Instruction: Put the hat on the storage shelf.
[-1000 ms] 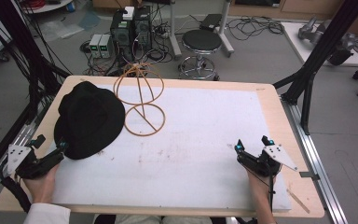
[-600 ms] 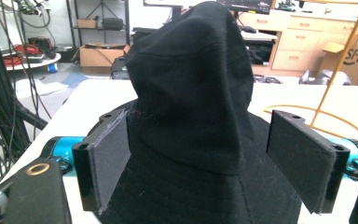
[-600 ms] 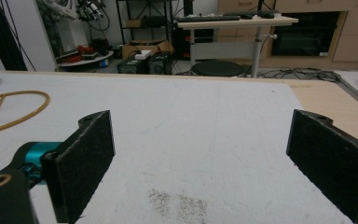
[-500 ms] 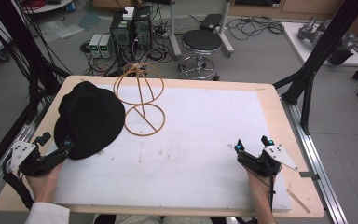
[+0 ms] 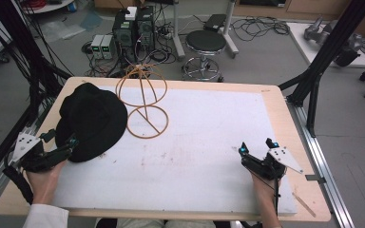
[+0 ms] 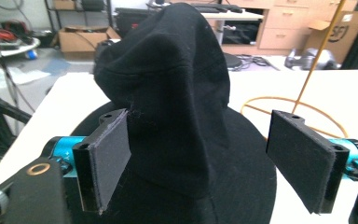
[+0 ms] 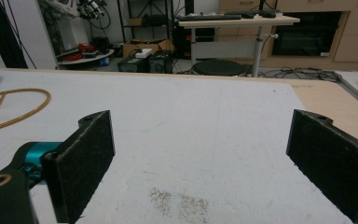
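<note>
At the left side of the table, the soft black felt hat point(image 5: 91, 119) lies brim down, just left of the thin wire hat stand with a ring base point(image 5: 145, 107). The left gripper point(image 5: 62, 149) is at the near edge of the brim, jaws wide, and in the left gripper view the crown point(image 6: 168, 88) rises straight ahead between them. The right gripper point(image 5: 255, 151) hovers well apart over the white mat point(image 5: 209, 142), jaws wide and empty. The left hand is clearly the nearer one.
</note>
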Available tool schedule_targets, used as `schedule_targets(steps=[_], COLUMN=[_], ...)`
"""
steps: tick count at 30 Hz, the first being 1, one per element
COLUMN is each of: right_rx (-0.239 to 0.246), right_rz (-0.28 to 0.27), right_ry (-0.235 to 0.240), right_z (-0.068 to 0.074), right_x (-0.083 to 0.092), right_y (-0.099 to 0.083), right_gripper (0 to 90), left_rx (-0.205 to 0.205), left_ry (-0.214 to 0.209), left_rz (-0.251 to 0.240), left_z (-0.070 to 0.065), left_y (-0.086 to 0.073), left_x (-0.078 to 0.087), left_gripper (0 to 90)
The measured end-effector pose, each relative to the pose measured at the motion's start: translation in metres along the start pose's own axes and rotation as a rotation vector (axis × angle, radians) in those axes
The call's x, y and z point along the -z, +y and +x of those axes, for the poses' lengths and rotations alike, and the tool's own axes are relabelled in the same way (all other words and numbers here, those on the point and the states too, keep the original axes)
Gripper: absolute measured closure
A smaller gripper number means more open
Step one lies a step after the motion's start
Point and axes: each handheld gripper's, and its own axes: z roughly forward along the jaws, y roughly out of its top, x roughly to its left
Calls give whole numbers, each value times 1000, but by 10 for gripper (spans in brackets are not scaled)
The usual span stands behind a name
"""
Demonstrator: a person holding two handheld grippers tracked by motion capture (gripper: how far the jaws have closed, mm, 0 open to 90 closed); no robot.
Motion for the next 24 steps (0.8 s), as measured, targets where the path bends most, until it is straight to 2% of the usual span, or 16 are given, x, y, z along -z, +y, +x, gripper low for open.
schedule_targets(steps=[7,12,19,24], right_rx=[10,9,3,1], right_rz=[-1,0,0,-2], right_ry=[-4,-3,-7,-6], right_z=[2,1,0,0], right_x=[0,0,0,0], right_y=[0,0,0,0], right_gripper=[68,68,68,68], left_rx=[1,-2,5,36], left_ry=[11,46,60,92], left_rz=[54,68,84,108], left_z=[3,6,9,13], left_y=[6,12,18,17], left_x=[-16,-25,-35,-44], left_gripper=[214,215,215,215])
